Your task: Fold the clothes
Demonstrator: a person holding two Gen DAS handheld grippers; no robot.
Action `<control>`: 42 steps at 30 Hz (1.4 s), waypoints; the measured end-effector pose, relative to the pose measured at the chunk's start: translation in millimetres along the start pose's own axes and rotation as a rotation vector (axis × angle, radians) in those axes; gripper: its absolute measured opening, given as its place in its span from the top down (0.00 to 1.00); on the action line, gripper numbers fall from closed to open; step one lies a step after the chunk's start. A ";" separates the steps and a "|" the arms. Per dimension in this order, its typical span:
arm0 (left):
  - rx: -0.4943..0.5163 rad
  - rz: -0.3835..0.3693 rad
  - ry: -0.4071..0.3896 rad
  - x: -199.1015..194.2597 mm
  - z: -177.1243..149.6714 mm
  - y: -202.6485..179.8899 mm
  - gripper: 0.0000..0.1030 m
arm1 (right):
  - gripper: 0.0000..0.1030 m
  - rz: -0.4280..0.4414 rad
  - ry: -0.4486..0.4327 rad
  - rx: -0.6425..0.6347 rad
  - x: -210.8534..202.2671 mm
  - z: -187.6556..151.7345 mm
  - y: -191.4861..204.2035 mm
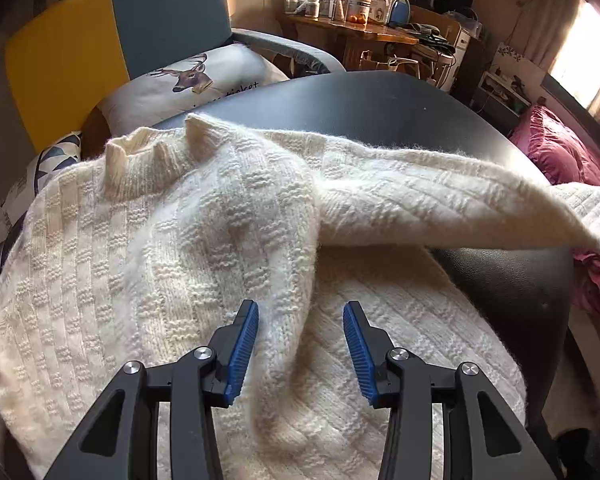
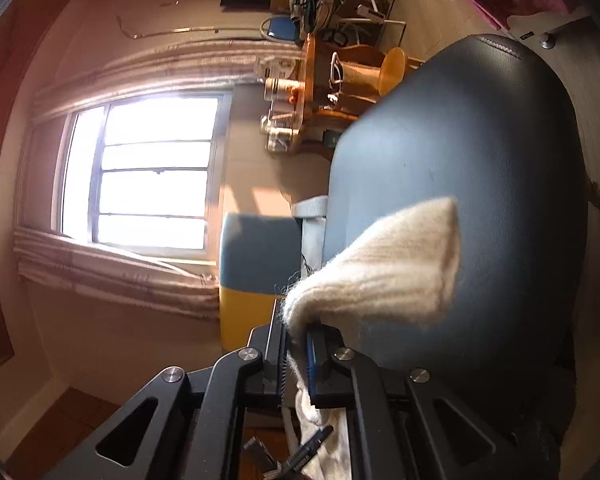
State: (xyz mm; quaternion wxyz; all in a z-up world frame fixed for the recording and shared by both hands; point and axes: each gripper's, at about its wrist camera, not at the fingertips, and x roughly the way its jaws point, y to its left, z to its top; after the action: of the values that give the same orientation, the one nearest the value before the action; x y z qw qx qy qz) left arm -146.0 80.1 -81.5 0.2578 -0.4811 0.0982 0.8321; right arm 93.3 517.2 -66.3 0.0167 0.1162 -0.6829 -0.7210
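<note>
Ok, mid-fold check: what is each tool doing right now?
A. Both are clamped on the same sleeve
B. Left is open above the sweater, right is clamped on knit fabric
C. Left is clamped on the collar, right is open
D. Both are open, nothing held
B: the left tool has its blue pads spread apart over the cream sweater, while the right tool is closed with a fold of the same knit pinched between its pads.
</note>
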 end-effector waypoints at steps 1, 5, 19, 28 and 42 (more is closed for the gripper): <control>-0.005 0.000 0.004 1.0 0.2 0.5 0.56 | 0.94 -0.008 -0.027 0.011 4.9 7.0 0.4; 0.000 0.008 0.028 6.5 -2.3 -1.1 0.55 | 0.94 -0.075 -0.126 0.098 30.4 40.4 -5.7; 0.038 0.004 0.017 8.5 -3.8 9.1 0.53 | 0.92 0.015 -0.322 0.095 34.7 80.3 37.9; -0.003 -0.017 0.020 12.6 -8.1 21.6 0.53 | 0.72 -0.667 -0.011 -1.002 45.4 -2.6 90.0; -0.065 0.028 0.039 11.6 -13.9 19.9 0.52 | 0.72 -0.554 0.616 -1.932 167.2 -181.6 10.0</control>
State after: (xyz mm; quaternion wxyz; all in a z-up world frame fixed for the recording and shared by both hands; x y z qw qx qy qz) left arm -150.6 61.4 -100.2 0.2284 -0.5040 0.0828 0.8289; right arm -36.1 307.8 -87.9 0.1096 0.3841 0.2667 -0.8771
